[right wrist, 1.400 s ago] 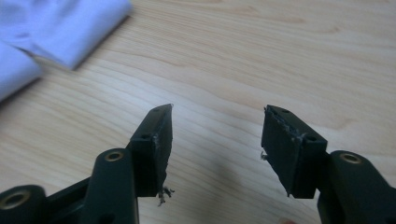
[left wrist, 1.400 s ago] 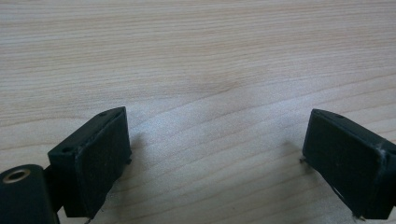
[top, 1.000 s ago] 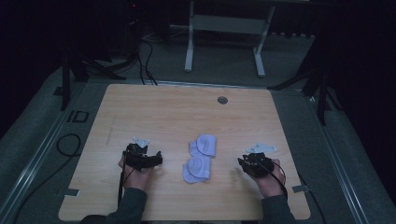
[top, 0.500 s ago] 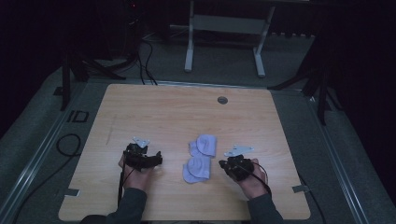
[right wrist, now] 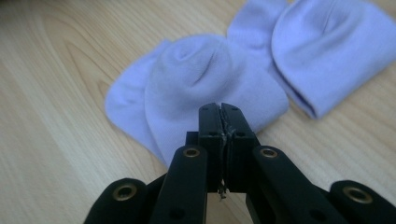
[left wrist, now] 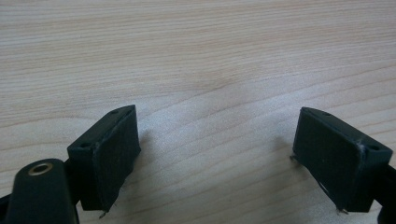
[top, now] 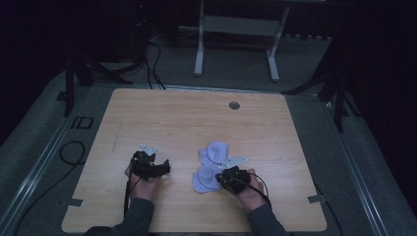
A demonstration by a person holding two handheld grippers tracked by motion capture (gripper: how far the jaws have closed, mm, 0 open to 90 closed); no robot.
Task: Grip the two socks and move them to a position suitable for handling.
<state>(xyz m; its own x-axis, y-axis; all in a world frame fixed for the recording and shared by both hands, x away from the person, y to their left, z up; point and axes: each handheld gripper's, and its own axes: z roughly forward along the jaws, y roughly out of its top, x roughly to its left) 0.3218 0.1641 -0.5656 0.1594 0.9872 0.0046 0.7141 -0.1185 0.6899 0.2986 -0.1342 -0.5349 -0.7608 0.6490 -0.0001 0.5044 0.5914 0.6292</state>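
Two pale lavender socks are lying on the wooden desk (top: 162, 118), a little below and right of the middle of the high view. The nearer sock (top: 205, 178) is sitting lower in the frame, and the farther sock (top: 215, 151) is resting just above it, the two touching or overlapping at their edges.

The right gripper (top: 222, 178) is sitting at the lower right of the high view, right up against the nearer sock's right-hand edge. In the right gripper view its fingers (right wrist: 208, 122) are pressed flat together, just above the near edge of the nearer sock (right wrist: 205, 79), which is spreading across the middle of the frame, while the farther sock (right wrist: 327, 51) is occupying the upper right. Whether any fabric is pinched between the fingers cannot be told; they appear to be meeting pad on pad.

The left gripper (top: 153, 169) is resting at the lower left of the high view, well apart from both socks. In the left gripper view its fingers (left wrist: 116, 158) are standing wide, having just been closing slightly, with bare wood grain between them.
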